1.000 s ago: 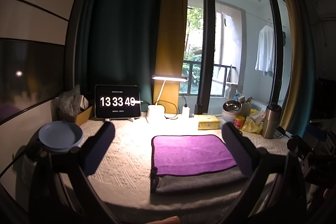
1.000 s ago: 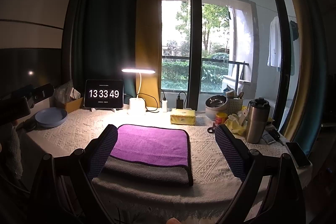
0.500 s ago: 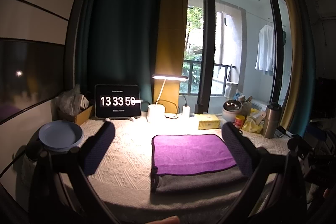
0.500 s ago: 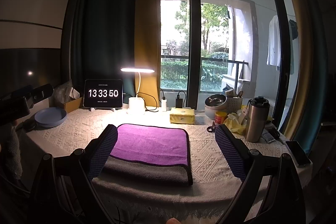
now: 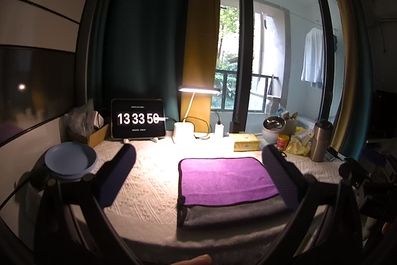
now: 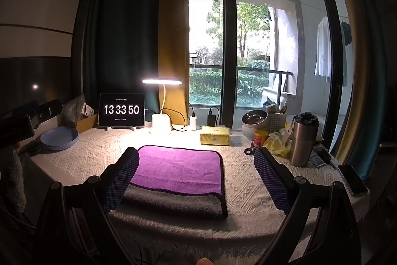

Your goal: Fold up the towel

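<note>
A towel (image 5: 224,179) lies folded on the white textured tablecloth (image 5: 148,188), purple face up, with its grey underside showing along the near edge. It also shows in the right wrist view (image 6: 178,170). My left gripper (image 5: 198,173) is open and empty, held back from the table, its right finger in front of the towel's right edge. My right gripper (image 6: 196,178) is open and empty, its left finger in front of the towel's left edge. Neither touches the towel.
A blue plate (image 5: 70,160) sits at the left edge. A tablet clock (image 5: 138,119), a lit desk lamp (image 5: 183,132) and a yellow box (image 5: 246,142) stand along the back. A steel bottle (image 6: 303,138), a metal bowl (image 6: 254,119) and a phone (image 6: 351,179) crowd the right.
The clock went from 13:33:49 to 13:33:50. The right wrist view shifted very slightly; both grippers stay open and the towel has not moved.
</note>
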Available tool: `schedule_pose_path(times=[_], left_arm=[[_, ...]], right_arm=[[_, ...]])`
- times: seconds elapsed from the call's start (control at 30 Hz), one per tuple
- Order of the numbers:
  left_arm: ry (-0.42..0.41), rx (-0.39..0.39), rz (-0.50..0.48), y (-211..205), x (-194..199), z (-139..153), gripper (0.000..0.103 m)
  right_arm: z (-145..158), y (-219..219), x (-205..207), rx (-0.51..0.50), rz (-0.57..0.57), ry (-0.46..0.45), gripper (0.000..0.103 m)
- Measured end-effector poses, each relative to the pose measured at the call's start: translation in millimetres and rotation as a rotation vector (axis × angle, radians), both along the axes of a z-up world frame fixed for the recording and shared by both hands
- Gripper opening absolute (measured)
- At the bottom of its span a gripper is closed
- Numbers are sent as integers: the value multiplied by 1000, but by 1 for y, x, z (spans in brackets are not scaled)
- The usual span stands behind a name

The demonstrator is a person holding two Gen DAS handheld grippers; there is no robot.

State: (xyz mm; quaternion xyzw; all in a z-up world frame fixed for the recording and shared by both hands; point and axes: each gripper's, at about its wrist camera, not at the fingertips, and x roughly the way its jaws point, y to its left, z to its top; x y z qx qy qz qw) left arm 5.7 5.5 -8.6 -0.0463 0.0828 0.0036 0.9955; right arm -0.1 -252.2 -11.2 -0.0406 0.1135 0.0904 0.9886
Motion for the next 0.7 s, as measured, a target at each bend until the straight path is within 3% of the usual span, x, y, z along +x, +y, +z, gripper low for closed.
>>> schedule_pose_path(times=[0.43,0.7], left_arm=[[40,8,-17,-5,10,-10,102],[122,18,-32,-8,34,-31,102]], right_arm=[[-7,-2,8,-2,-3,27,96],[-24,-5,29,-9,-8,85,96]])
